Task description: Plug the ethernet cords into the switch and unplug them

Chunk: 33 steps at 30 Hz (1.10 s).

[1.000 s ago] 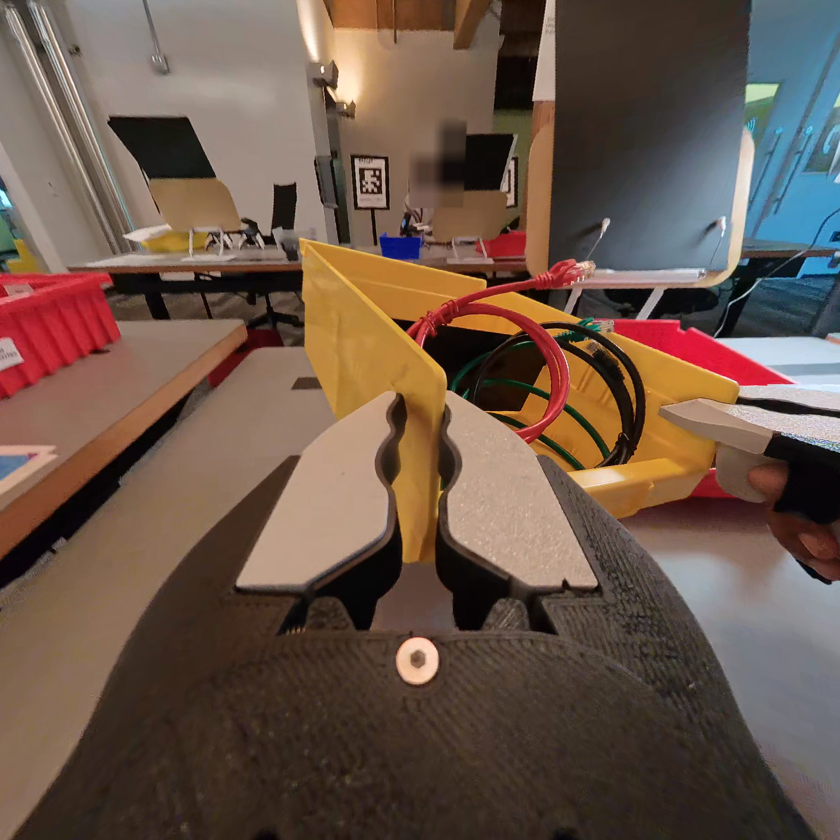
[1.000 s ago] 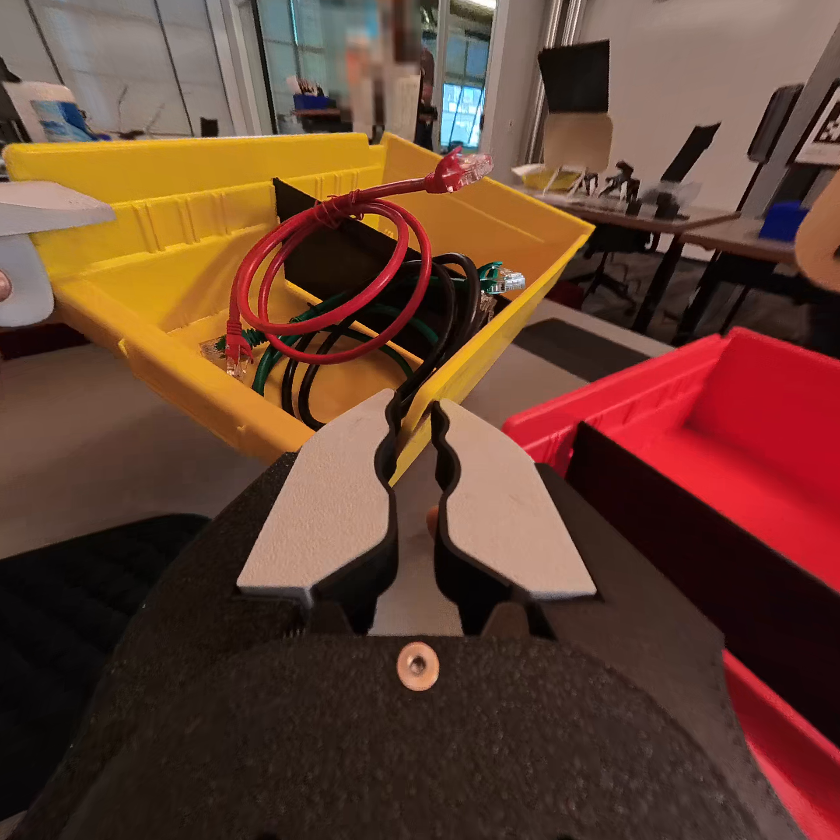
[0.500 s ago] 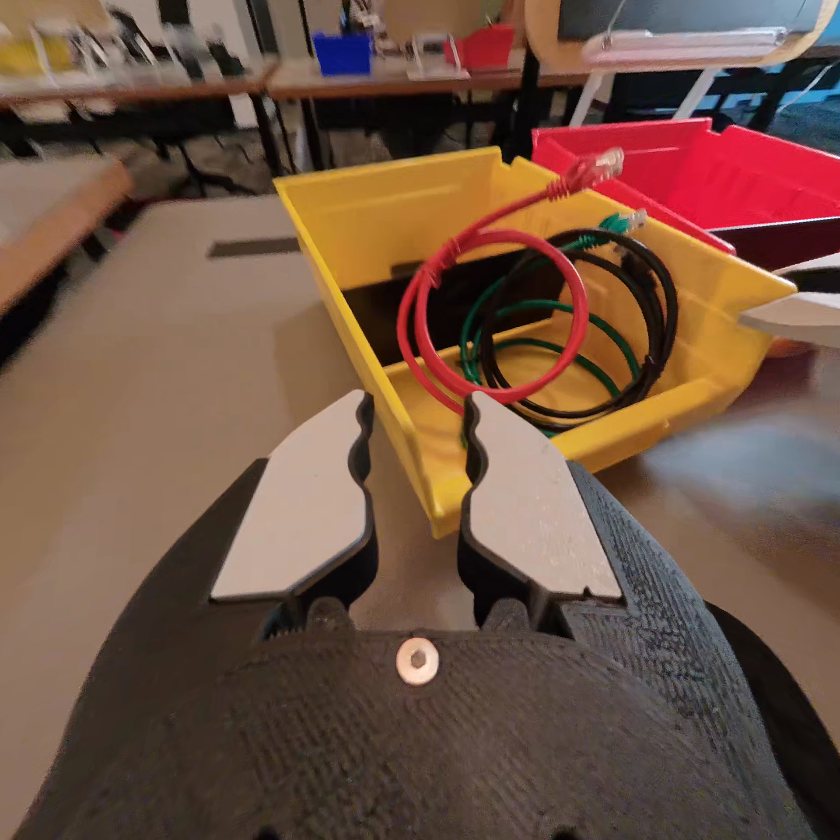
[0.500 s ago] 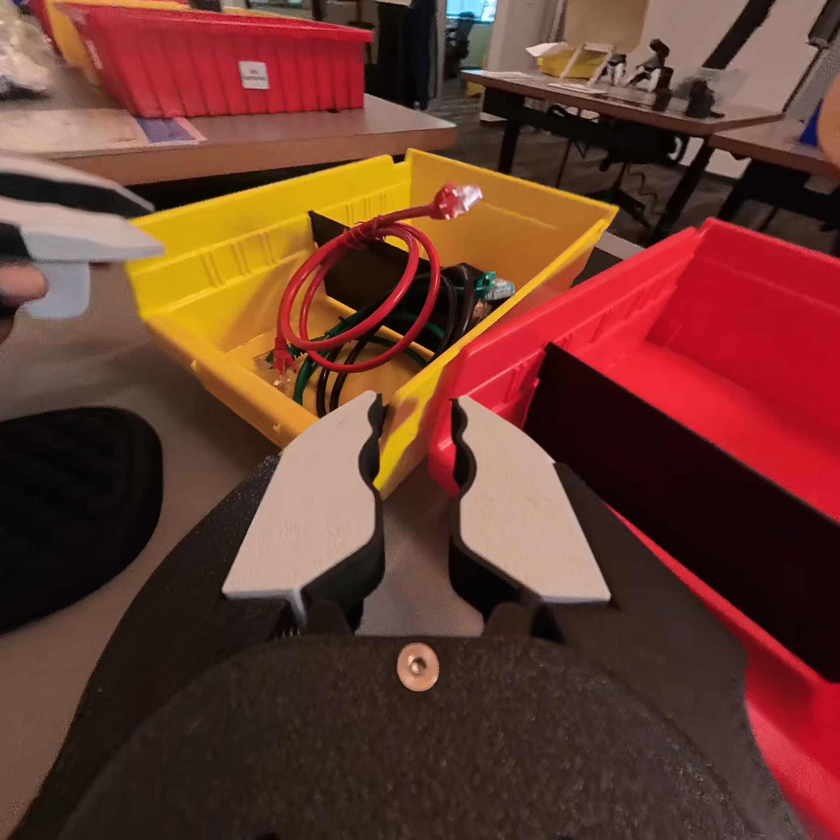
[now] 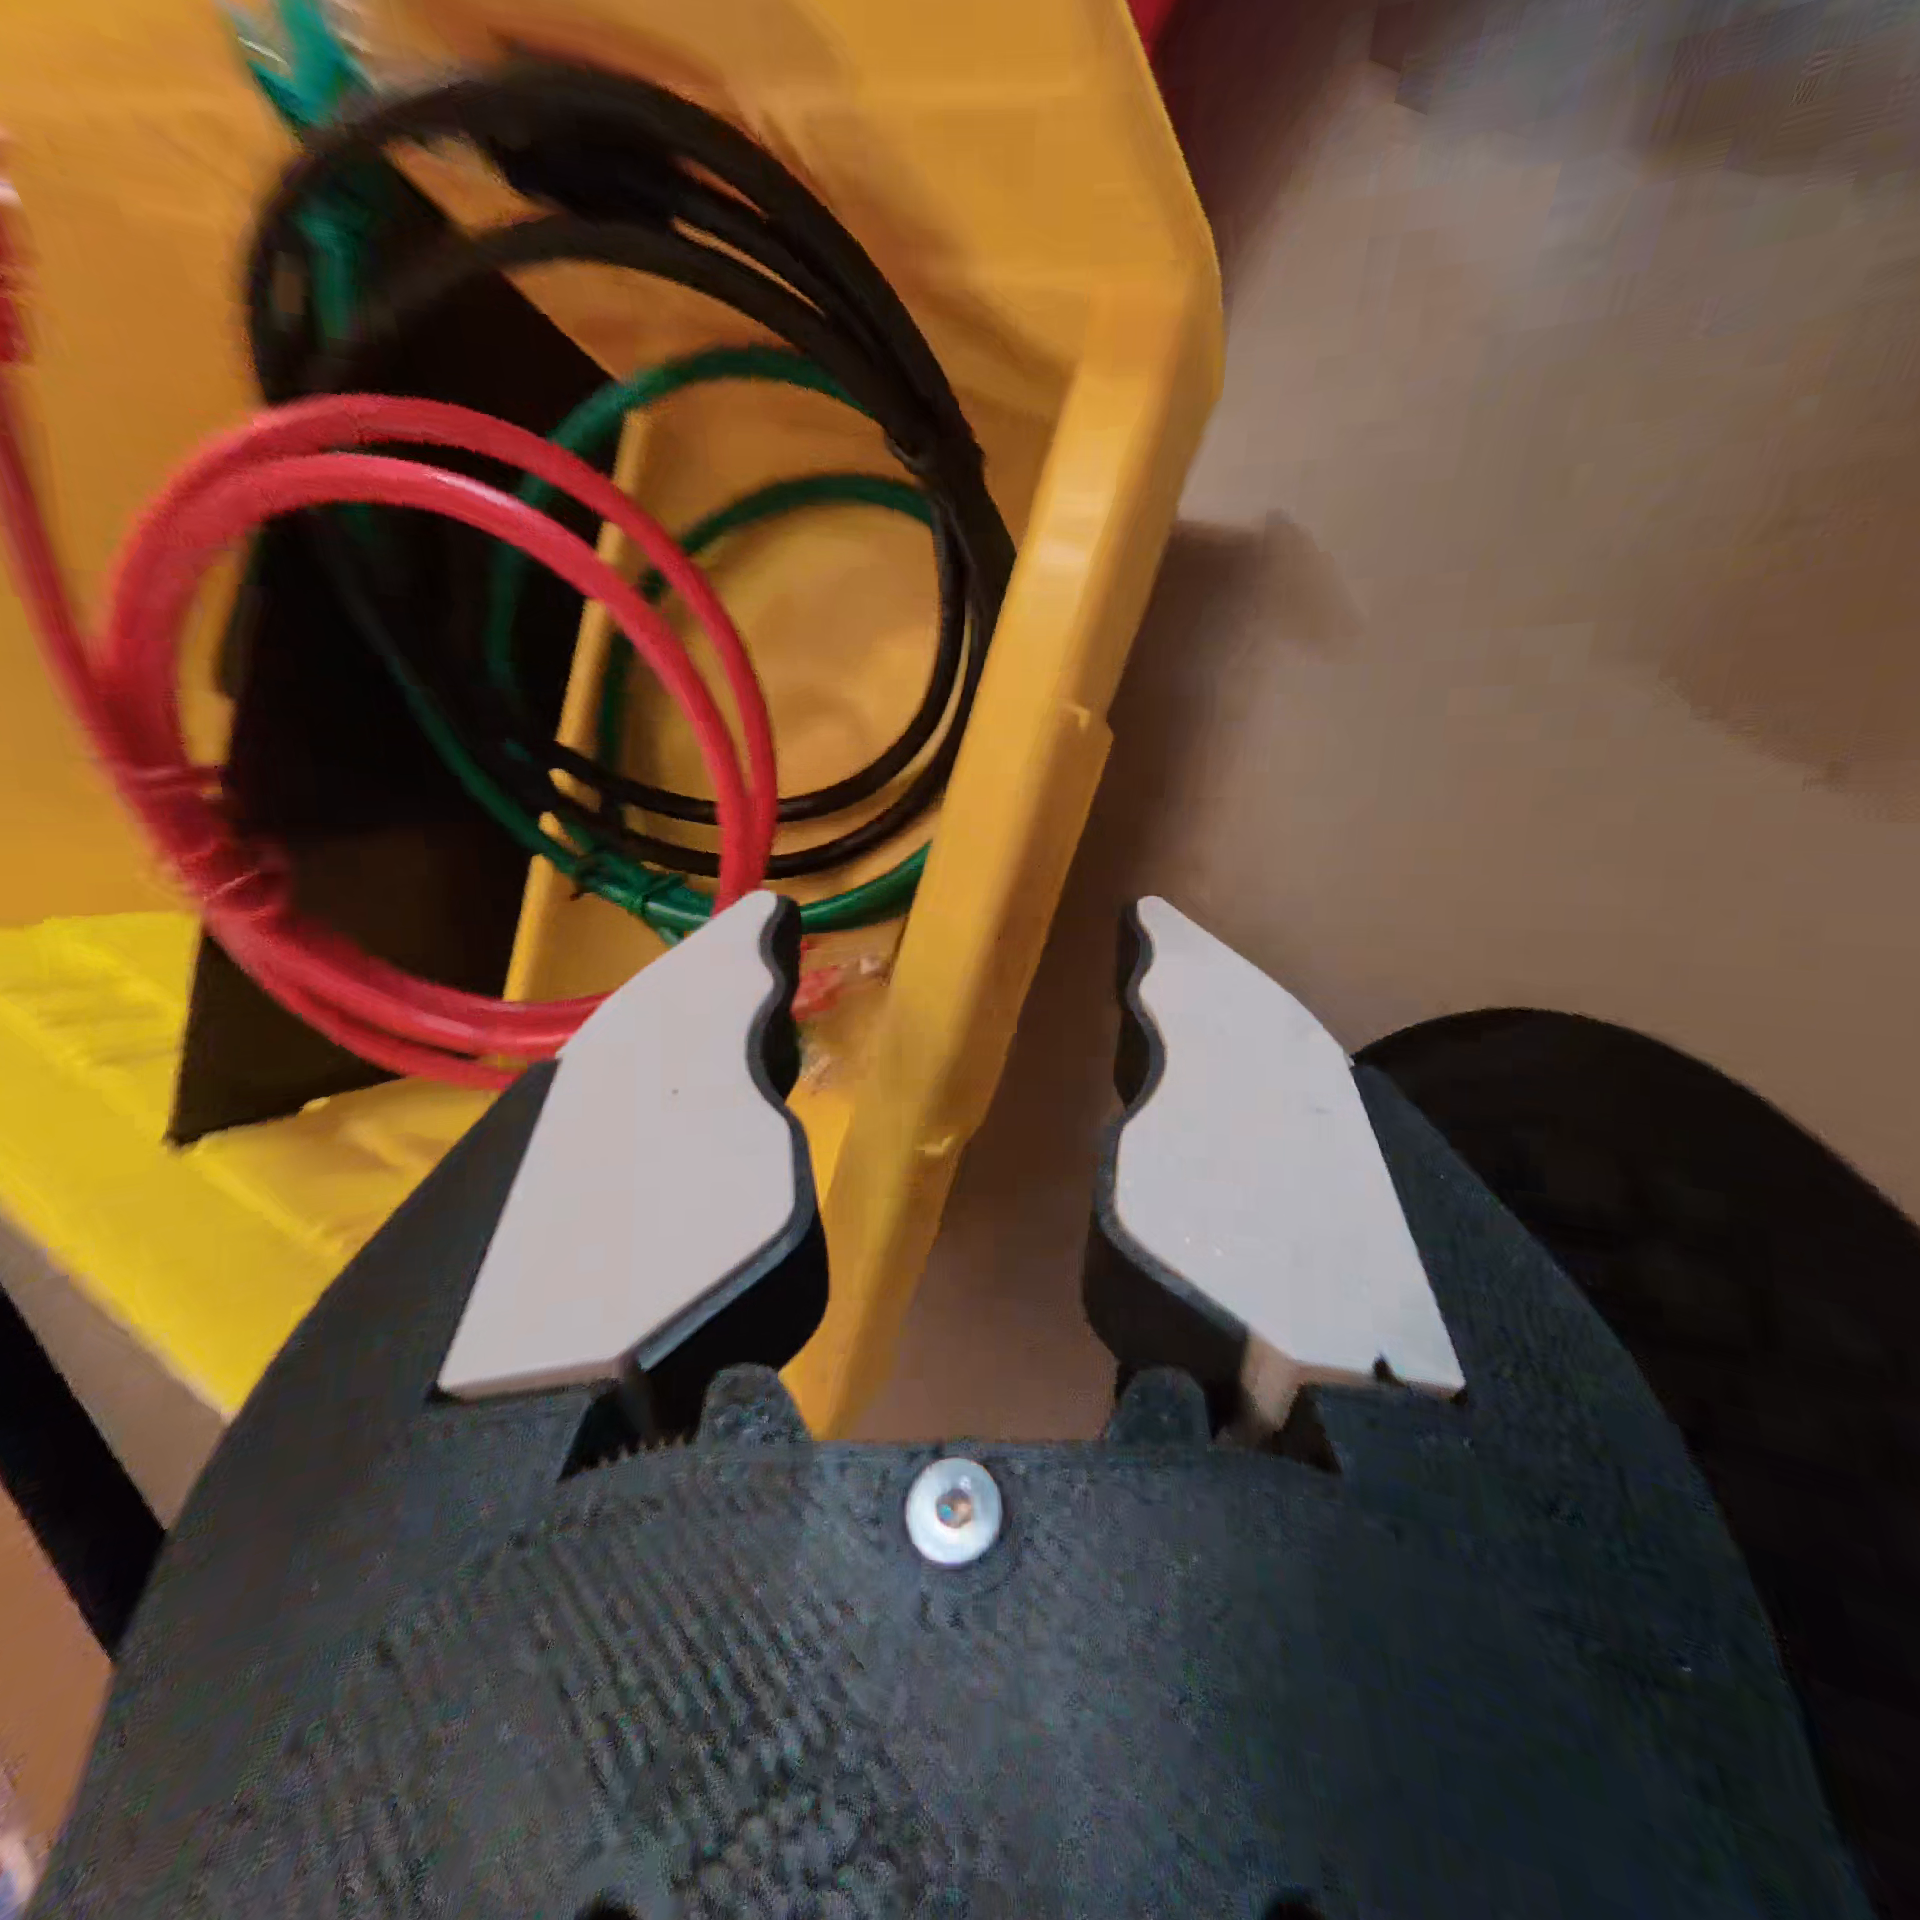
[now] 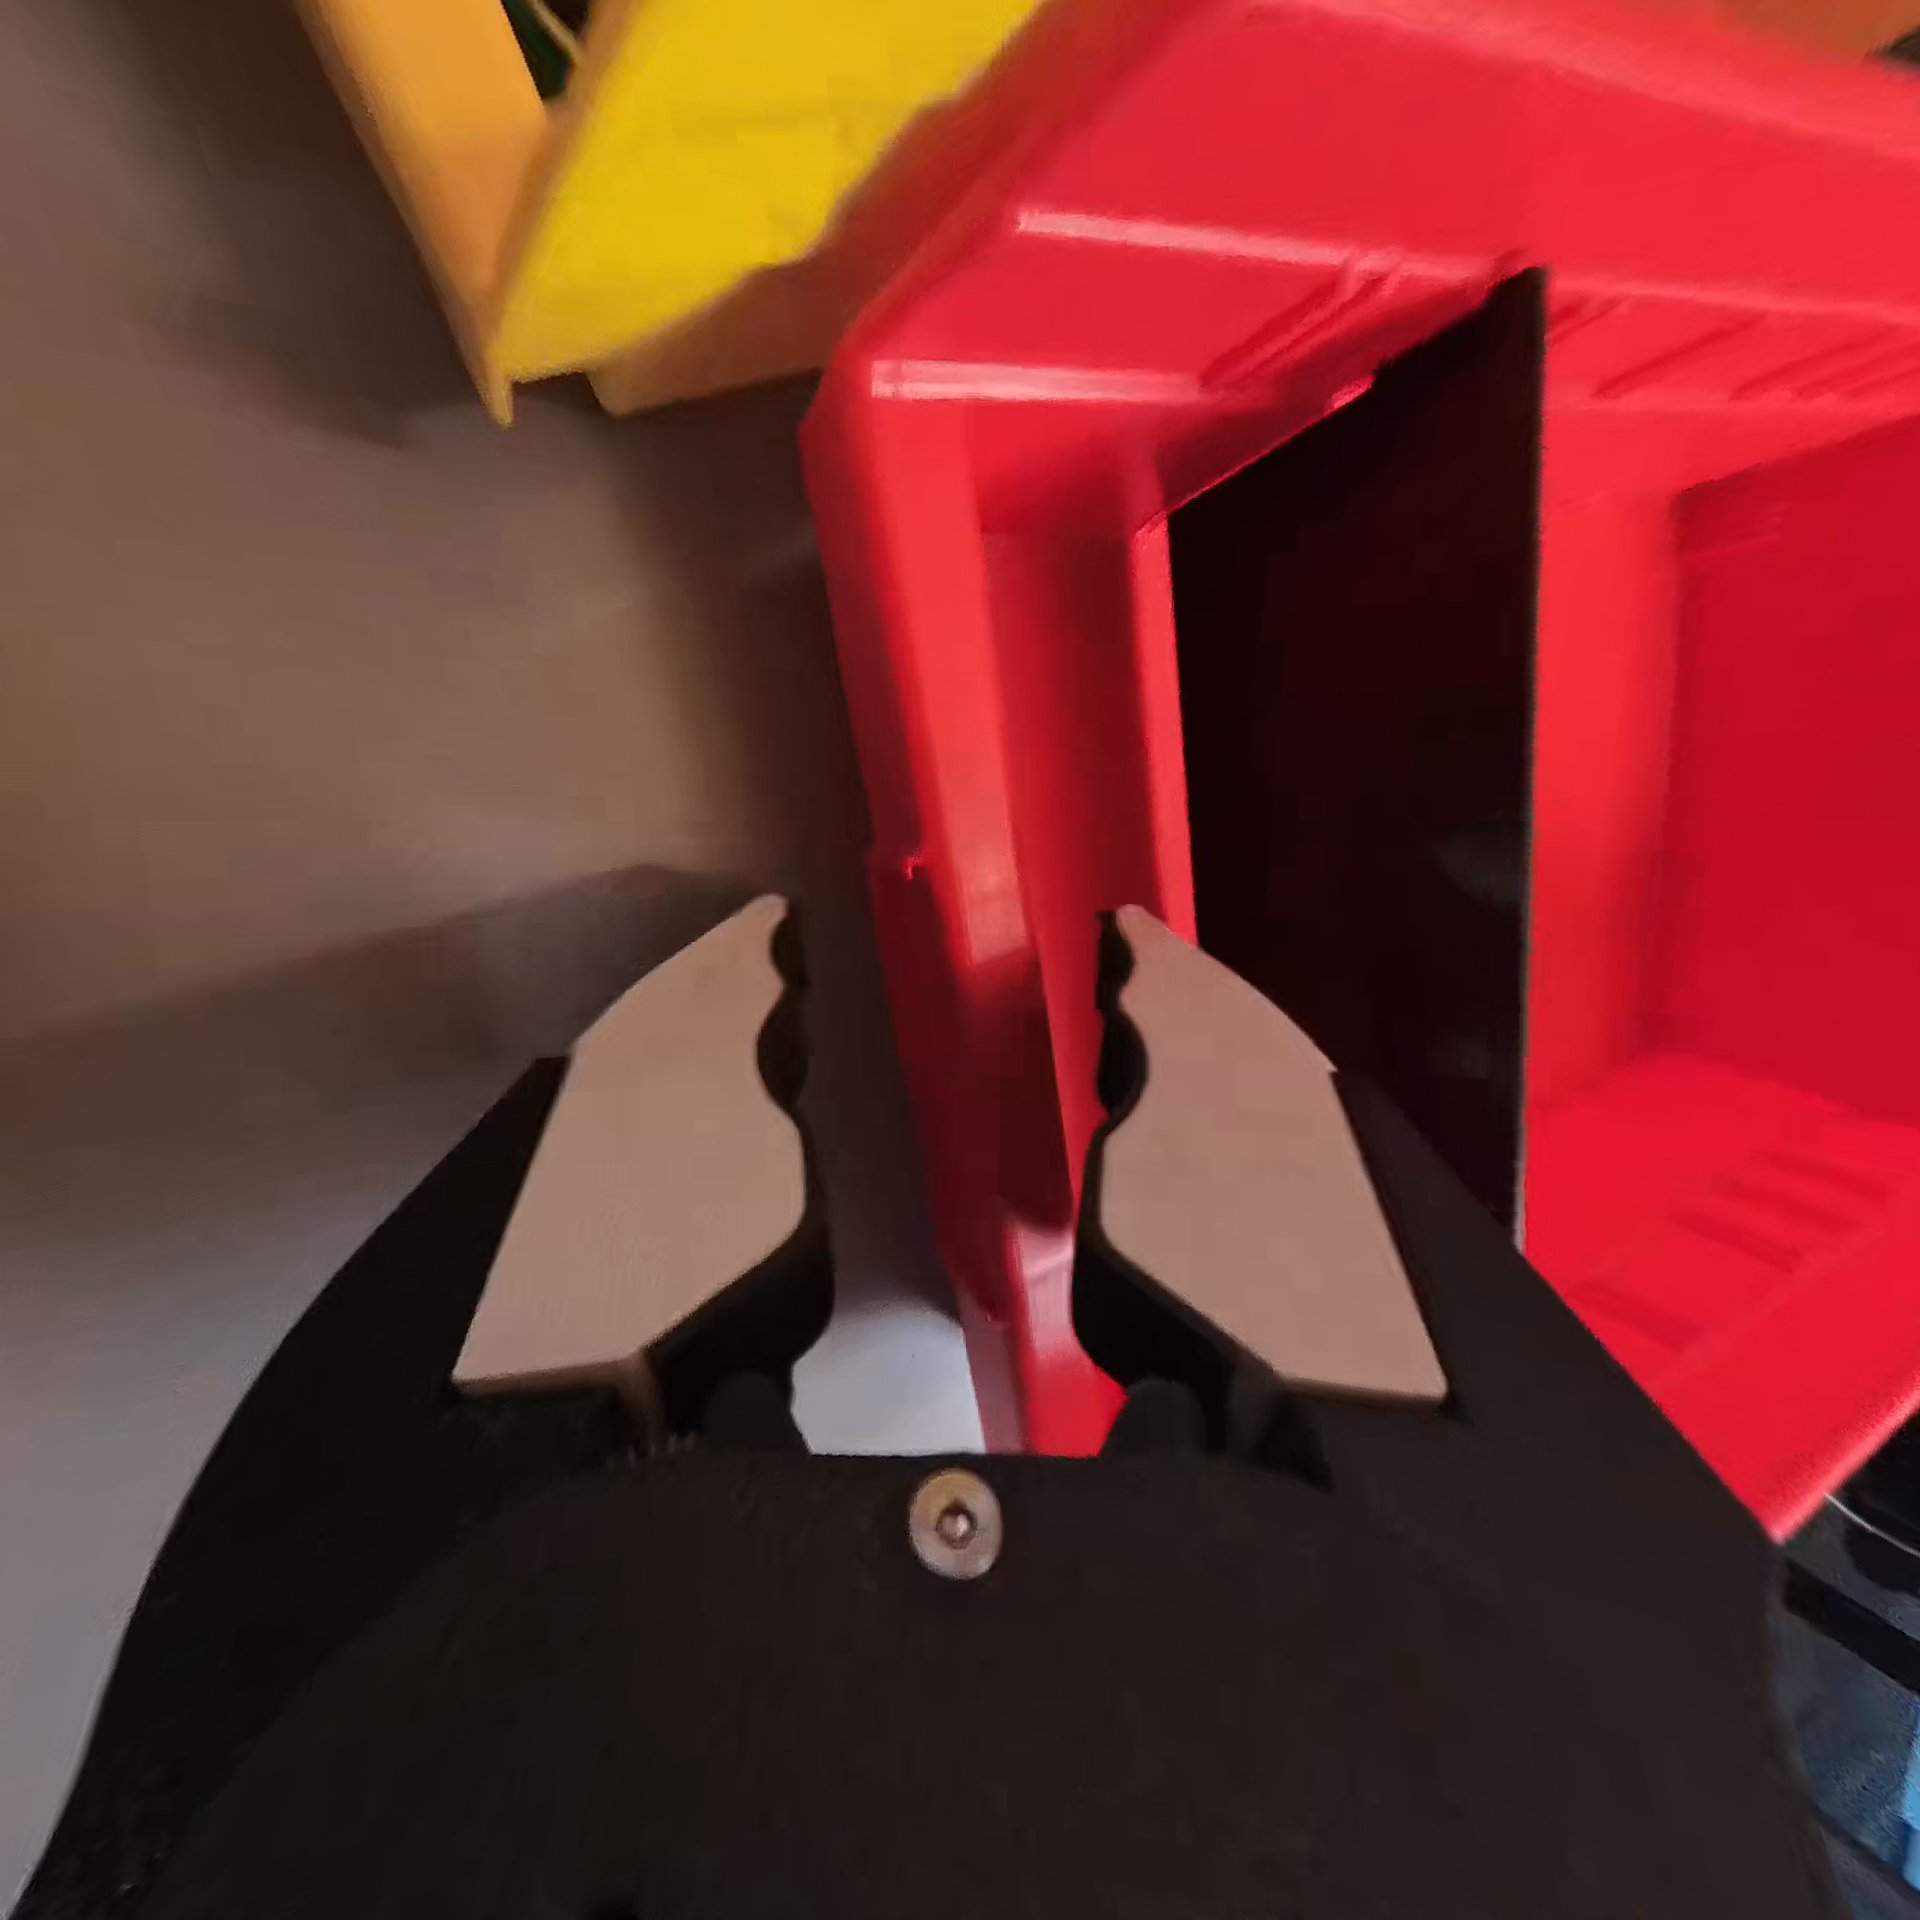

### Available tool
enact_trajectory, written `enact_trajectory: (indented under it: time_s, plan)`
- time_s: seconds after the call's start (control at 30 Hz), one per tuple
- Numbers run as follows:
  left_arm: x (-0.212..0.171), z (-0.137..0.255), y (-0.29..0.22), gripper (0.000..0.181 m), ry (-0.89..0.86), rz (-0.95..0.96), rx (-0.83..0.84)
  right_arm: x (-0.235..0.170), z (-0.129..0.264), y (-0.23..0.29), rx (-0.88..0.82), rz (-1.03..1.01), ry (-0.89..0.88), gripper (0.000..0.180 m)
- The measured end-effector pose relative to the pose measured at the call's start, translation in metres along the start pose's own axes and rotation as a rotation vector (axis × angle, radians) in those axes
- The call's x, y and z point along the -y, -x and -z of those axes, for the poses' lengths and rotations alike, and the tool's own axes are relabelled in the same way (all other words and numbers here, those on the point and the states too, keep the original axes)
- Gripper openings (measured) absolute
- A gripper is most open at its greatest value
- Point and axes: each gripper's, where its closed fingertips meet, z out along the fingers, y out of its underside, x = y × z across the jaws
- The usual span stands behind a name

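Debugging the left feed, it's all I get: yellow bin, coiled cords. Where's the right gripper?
Observer: The right gripper is open, jaws astride the front wall of a red bin, which your view barely shows.
Operator: Anything in that bin?
Observer: No cords or switch visible; only a black divider standing across it and a bare red floor.
Operator: How close are the two bins?
Observer: The yellow bin sits just beyond the red bin's corner in the right wrist view; motion blur hides whether they touch.
Operator: Left is open too, yes?
Observer: Yes, the left gripper is open astride the yellow bin's wall.
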Motion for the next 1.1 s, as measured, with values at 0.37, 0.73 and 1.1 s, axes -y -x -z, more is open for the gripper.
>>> enact_trajectory:
  time_s: [0.37, 0.73, 1.1]
  plan:
    - [-0.008, -0.023, 0.002, 0.030, 0.060, -0.093, -0.025, -0.080, 0.032, 0.002, -0.109, -0.058, 0.092, 0.032]
    - [-0.007, -0.031, 0.019, 0.030, 0.046, -0.059, 0.024, -0.191, 0.075, -0.009, -0.237, -0.246, 0.178, 0.033]
    - [-0.007, -0.041, 0.043, 0.031, 0.039, -0.029, 0.036, -0.250, 0.065, -0.072, -0.324, -0.289, 0.233, 0.032]
